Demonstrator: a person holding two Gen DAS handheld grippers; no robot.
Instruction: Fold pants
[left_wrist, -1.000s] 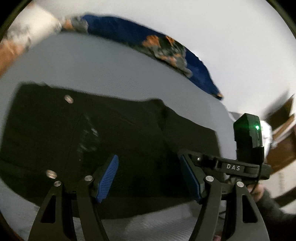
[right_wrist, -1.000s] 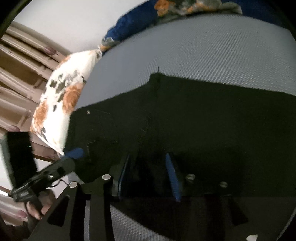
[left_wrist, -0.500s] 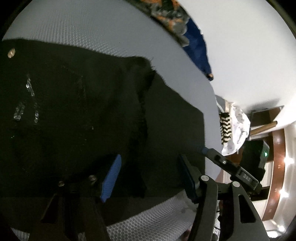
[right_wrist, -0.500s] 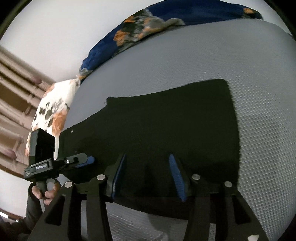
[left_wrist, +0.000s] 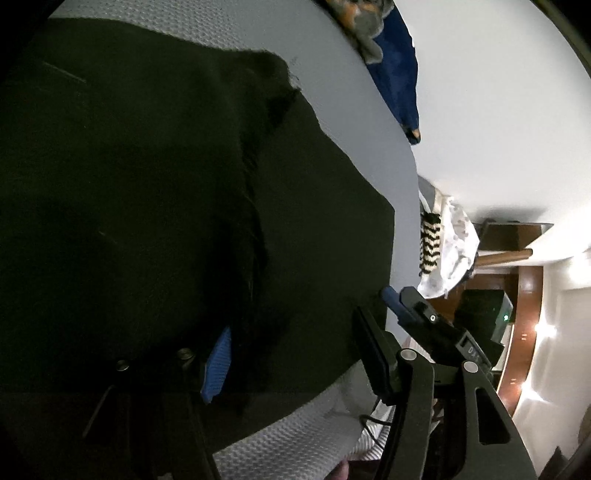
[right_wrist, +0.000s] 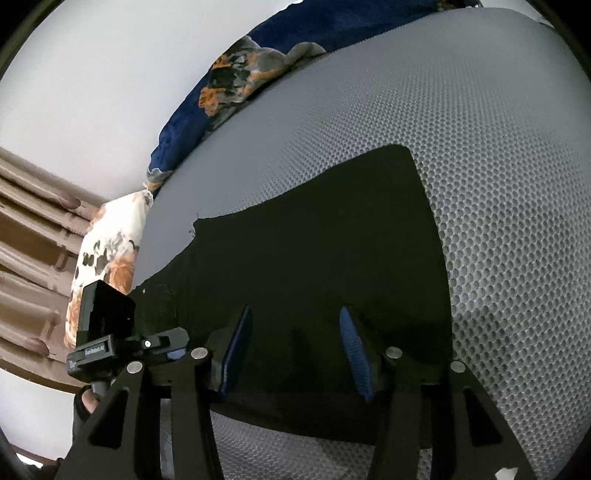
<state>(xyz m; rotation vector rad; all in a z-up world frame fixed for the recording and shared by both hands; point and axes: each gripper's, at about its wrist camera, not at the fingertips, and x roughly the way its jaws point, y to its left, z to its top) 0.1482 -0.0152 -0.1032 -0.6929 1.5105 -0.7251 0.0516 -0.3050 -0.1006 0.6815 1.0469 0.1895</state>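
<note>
Lying flat on the grey mesh bed, the black pants look already doubled leg over leg, so the step in hand seems to be picking up the near edge for the next fold. Both grippers hover low over that edge. The left gripper has its jaws closing, cloth beneath them but not yet pinched. The right gripper stands parted over the cloth near the leg end, its blue fingers free of fabric; it grasps nothing.

To do this well, I would bring each pair of fingers down square to the edge, catch both layers together, and pinch at matching spots so the fold lifts evenly. Raising both hands at one pace should keep the frayed seam from twisting.

Count: one pair of pants, two grippers, one floral pillow, one blue floral blanket at the far side, and a bundle of pale laundry beyond the bed.
</note>
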